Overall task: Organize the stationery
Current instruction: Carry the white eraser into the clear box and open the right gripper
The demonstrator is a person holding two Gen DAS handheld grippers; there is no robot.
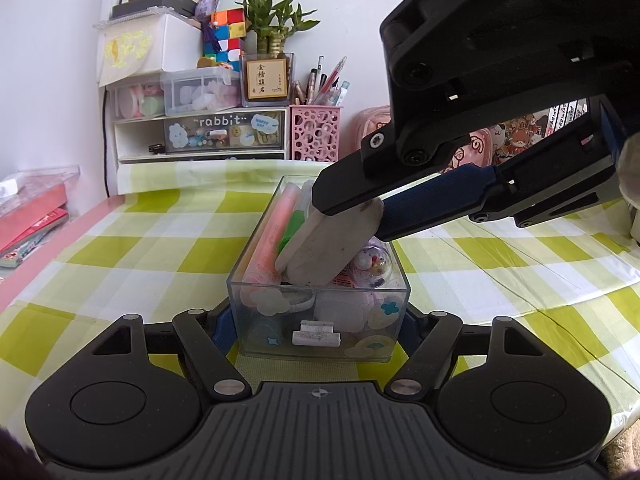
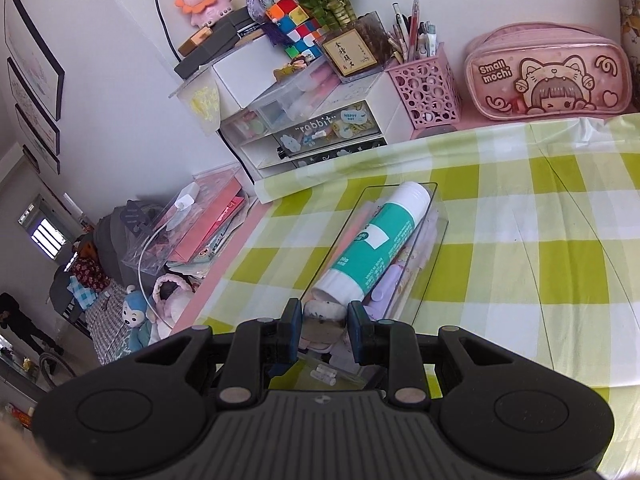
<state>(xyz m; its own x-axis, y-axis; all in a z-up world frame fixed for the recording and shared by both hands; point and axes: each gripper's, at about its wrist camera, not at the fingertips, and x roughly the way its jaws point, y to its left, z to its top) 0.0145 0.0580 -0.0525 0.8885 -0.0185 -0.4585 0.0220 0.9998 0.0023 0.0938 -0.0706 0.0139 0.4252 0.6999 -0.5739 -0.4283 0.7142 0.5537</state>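
A clear plastic box [image 1: 320,344] stands on the checked tablecloth, filled with stationery: a pink pen, a green item and a bauble. My left gripper [image 1: 316,328] holds the box by its two sides near the front end. My right gripper [image 1: 348,216] comes in from the upper right, shut on a worn white eraser [image 1: 324,252] that it holds tilted over the box's contents. In the right wrist view the eraser [image 2: 324,320] sits between the fingers [image 2: 290,332], just above the box [image 2: 436,240], where a green and white glue stick [image 2: 376,240] lies.
A pink perforated pen holder [image 1: 316,132] with pens, a "rabbit" drawer unit [image 1: 200,132], a potted plant [image 1: 268,76] and a colour cube stand at the back. A pink "small mochi" pencil case [image 2: 548,76] lies at the back right. Books are stacked at the left edge [image 1: 28,216].
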